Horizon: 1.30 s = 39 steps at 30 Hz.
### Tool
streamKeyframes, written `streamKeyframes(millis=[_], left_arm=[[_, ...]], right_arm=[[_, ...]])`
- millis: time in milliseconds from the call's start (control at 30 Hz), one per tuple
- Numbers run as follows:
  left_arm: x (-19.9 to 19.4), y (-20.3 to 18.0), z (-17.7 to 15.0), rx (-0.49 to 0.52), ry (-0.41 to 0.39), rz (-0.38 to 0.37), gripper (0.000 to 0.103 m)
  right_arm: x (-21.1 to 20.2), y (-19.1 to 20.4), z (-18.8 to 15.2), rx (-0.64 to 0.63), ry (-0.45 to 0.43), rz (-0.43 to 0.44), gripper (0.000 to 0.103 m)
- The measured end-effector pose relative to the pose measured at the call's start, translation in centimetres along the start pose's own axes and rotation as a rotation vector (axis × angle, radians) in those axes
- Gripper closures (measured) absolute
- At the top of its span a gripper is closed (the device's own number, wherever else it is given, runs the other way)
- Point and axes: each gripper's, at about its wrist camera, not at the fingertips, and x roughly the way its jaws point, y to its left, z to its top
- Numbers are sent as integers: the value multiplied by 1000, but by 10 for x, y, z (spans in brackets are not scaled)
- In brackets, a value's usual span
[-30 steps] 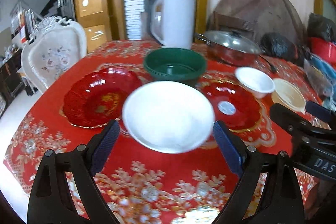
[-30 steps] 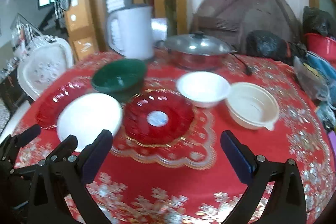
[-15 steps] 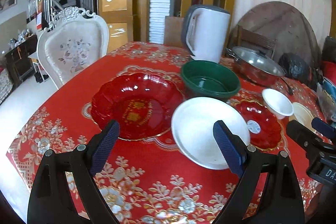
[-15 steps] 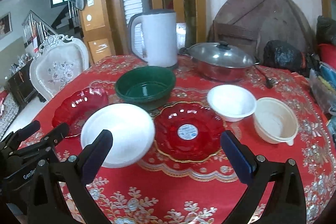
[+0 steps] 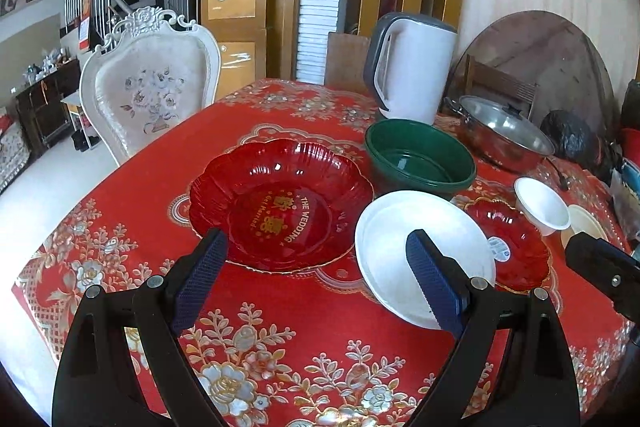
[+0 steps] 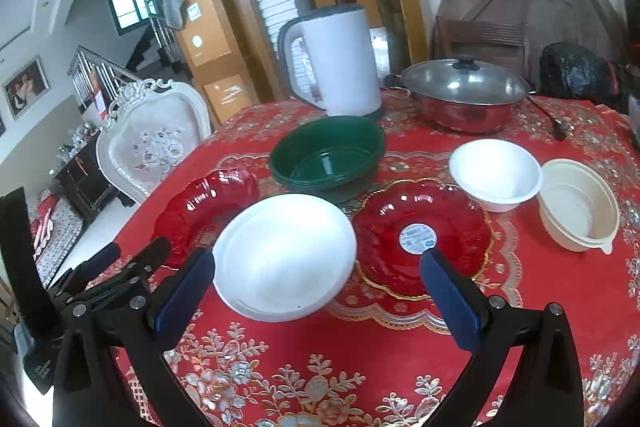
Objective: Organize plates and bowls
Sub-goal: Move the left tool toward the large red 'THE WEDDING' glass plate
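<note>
Left wrist view: left gripper (image 5: pixel 316 267) jaws spread wide, holding nothing, above the table (image 5: pixel 132 203) edge. Large red dish (image 5: pixel 280 203) sits straight ahead between the pads; white plate (image 5: pixel 424 255) just right of it, partly behind the right pad. Green bowl (image 5: pixel 420 155) behind both, kettle (image 5: pixel 408 63) and lidded pan (image 5: pixel 504 135) further back. Right wrist view: right gripper (image 6: pixel 316 291) also spread wide, nothing held. White plate (image 6: pixel 284 255) near its left pad, small red dish (image 6: pixel 420 235) beside it with a sticker in the middle. White bowl (image 6: pixel 496 171) and cream bowl (image 6: pixel 580 211) sit right, close together; green bowl (image 6: pixel 328 155) behind. Left gripper (image 6: pixel 116 267) visible at left.
</note>
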Motion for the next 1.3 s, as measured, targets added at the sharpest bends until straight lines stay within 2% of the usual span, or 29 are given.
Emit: streamKeyframes(millis=[133,500,667,1000,1300], left_arm=[[1,2,1,-6,-2,8,12],[11,16,1,-12,12,26,12],[19,29,3,-19,23,25,12],[39,57,8,-15,58,42,12],[53,73,15,-13,69,63,12]], right_arm=[[0,7,-1,-13,-3,24,0],[22,16,-3,-3,64,119,1],[25,29,2,-40,49,161,1],[55,72,20,-177,58,178,1],[83,85,31,-210,101,180,1]])
